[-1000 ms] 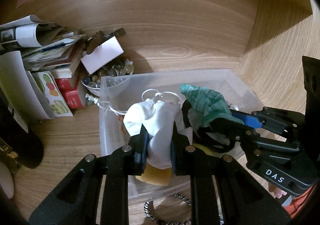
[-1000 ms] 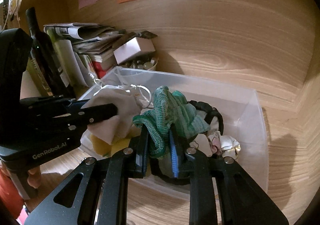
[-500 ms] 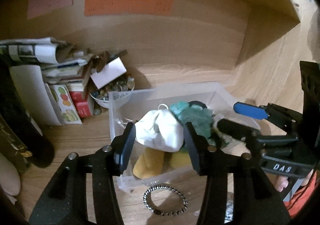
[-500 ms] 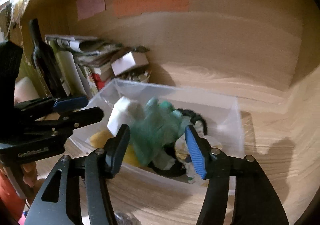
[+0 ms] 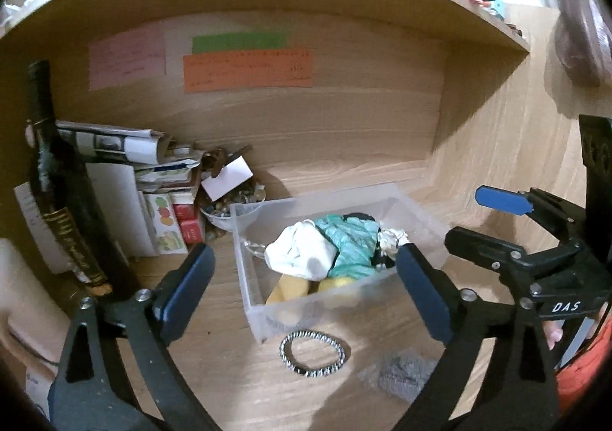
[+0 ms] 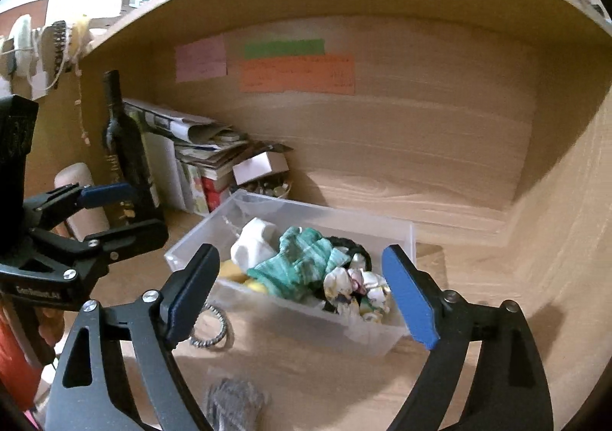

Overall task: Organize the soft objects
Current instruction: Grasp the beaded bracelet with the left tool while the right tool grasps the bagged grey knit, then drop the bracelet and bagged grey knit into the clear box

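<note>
Left gripper (image 5: 304,287): its jaws stood spread wide and held nothing, hanging above the wooden surface in front of the bin.
Right gripper (image 6: 302,291): likewise gaped wide with nothing between the fingers, near the bin's front wall.
Clear plastic bin (image 5: 248,278): sat on the wooden surface (image 5: 237,385) inside the shelf alcove, just ahead of both grippers.
White cloth (image 5: 302,253): lay bunched in the bin, on its left side, touching the green cloth.
Green cloth (image 6: 302,266): crumpled in the middle of the bin, free of both grippers.
Yellow sponges (image 5: 290,287): lay low in the bin under the cloths.
Beaded ring (image 5: 314,353): lay on the wood just outside the bin's front.
Grey scrap (image 5: 401,373): rested on the wood near the ring.
Dark bottle (image 5: 61,209): stood upright at far left, beside stacked papers (image 5: 126,147).
</note>
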